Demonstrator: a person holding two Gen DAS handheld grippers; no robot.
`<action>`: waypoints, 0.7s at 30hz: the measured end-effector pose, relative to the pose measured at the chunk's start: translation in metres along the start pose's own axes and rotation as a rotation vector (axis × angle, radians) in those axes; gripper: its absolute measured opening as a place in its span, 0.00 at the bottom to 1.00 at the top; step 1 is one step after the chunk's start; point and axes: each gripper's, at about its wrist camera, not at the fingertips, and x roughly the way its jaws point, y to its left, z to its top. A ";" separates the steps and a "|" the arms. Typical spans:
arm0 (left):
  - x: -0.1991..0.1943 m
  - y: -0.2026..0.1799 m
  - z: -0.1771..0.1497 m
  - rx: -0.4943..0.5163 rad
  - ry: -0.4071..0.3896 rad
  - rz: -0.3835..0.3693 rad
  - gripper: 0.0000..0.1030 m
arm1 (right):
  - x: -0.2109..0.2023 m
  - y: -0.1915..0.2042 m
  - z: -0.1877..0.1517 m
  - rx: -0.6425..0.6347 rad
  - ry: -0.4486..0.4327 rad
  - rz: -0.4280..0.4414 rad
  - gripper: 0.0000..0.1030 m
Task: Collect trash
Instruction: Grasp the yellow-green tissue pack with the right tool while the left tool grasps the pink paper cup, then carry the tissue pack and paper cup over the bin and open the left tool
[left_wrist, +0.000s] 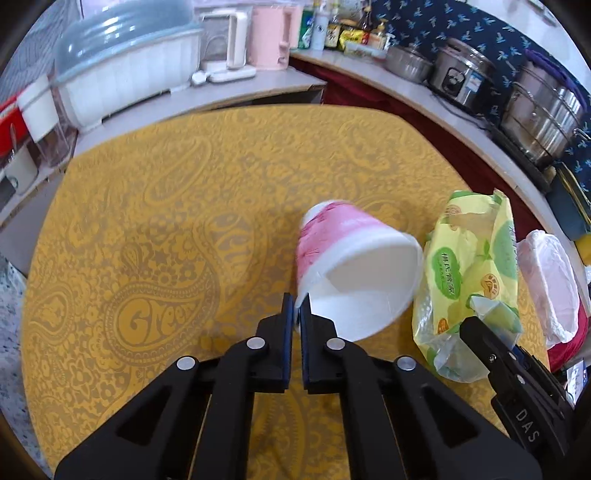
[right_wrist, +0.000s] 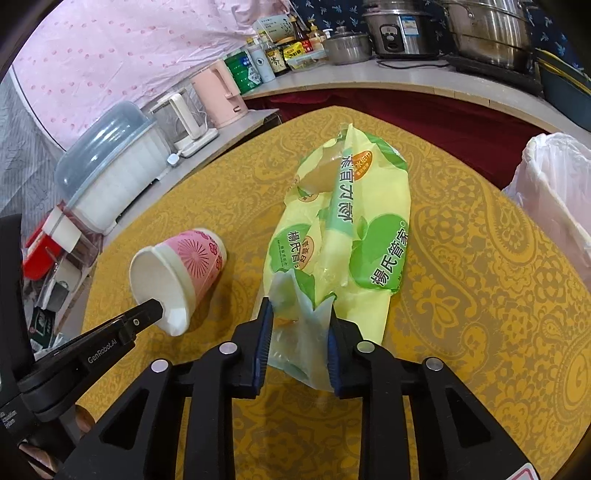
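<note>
A pink and white paper cup (left_wrist: 343, 251) lies on its side on the yellow patterned tablecloth (left_wrist: 147, 221), its mouth towards me. My left gripper (left_wrist: 297, 308) is shut on the cup's near rim, pinching the thin wall. In the right wrist view the same cup (right_wrist: 192, 266) lies at the left, with a left finger (right_wrist: 147, 314) at its rim. A yellow-green plastic wrapper (right_wrist: 354, 221) lies beside the cup. My right gripper (right_wrist: 299, 328) is shut on the wrapper's crumpled near end, both pads touching the plastic.
A bin with a pale liner (right_wrist: 554, 192) stands off the table's right edge. A counter behind holds a covered dish box (left_wrist: 122, 70), a pink kettle (left_wrist: 269, 37), bottles and steel pots (left_wrist: 539, 107). Bare tablecloth (right_wrist: 480, 295) spreads right of the wrapper.
</note>
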 end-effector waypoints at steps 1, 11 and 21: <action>-0.005 -0.003 0.002 0.002 -0.009 -0.007 0.03 | -0.005 -0.001 0.002 0.000 -0.010 0.003 0.22; -0.055 -0.048 0.023 0.050 -0.106 -0.057 0.03 | -0.065 -0.022 0.038 0.038 -0.155 0.015 0.19; -0.098 -0.125 0.041 0.138 -0.197 -0.135 0.03 | -0.133 -0.077 0.072 0.097 -0.311 -0.021 0.19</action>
